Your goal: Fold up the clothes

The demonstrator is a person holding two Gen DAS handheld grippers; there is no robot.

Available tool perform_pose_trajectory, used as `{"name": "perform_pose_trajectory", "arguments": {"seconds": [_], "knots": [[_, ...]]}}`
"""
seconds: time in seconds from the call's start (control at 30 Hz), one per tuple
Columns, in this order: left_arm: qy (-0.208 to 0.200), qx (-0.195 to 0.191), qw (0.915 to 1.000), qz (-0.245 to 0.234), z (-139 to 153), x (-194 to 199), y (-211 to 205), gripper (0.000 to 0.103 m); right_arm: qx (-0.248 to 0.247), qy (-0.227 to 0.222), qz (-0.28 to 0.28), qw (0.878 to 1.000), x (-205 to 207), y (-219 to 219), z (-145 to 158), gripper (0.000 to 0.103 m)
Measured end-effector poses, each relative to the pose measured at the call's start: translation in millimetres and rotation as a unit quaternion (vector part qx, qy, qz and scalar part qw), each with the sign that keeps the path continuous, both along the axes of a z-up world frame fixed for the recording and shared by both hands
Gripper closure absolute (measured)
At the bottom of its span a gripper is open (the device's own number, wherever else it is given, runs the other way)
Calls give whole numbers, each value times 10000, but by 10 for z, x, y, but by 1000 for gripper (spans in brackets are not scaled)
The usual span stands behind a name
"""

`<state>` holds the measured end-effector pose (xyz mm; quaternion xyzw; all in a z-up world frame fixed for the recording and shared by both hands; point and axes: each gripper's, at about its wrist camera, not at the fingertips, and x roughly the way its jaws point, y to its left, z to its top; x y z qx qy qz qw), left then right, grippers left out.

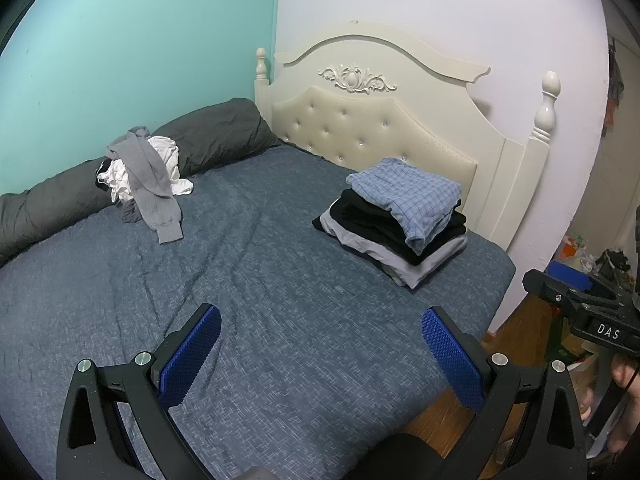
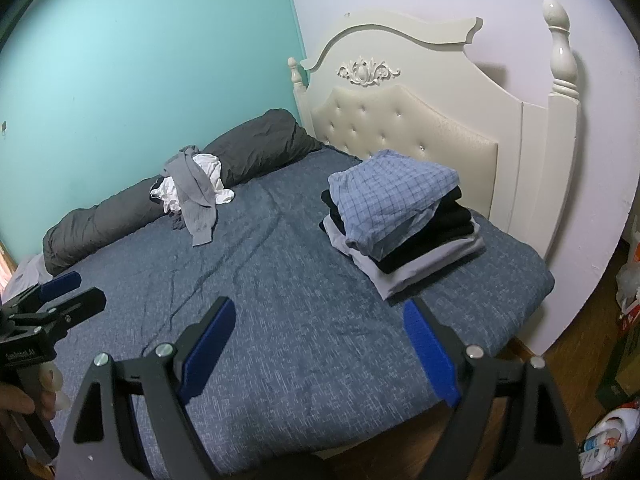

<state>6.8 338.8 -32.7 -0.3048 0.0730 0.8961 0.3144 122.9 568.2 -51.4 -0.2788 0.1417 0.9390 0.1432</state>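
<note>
Clothes, unfolded pile (image 1: 144,184): heaped against the grey bolster (image 1: 216,140) at the bed's far side, awaiting folding. Folded stack (image 1: 400,220): by the headboard (image 1: 384,128), apart from the pile. Left gripper (image 1: 320,344) and right gripper (image 2: 320,340): jaws apart, empty, above bare bedspread (image 1: 280,280).

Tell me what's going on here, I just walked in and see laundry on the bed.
A person is folding clothes on the bed with a handheld gripper in each hand. Right now the left gripper and the right gripper both hover over the blue bedspread, jaws wide open and holding nothing. A folded stack, topped by a blue checked garment, sits near the headboard. An unfolded pile of grey and white clothes waits by the rolled dark duvet.
</note>
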Motion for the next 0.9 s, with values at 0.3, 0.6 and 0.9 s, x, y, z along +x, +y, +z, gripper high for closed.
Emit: {"name": "perform_pose_trajectory", "arguments": {"seconds": [0.3,0.6,0.9], "knots": [[-23,-14,10000,6,-8,-1,-7,0,-2,5,16,10000,-10,2,-1,16],[18,36,10000,40,-2,13,-38,0,24,13,15,10000,-6,-21,14,16],[119,96,9999,73,14,69,-96,0,82,44,6,10000,35,-87,25,16]]}}
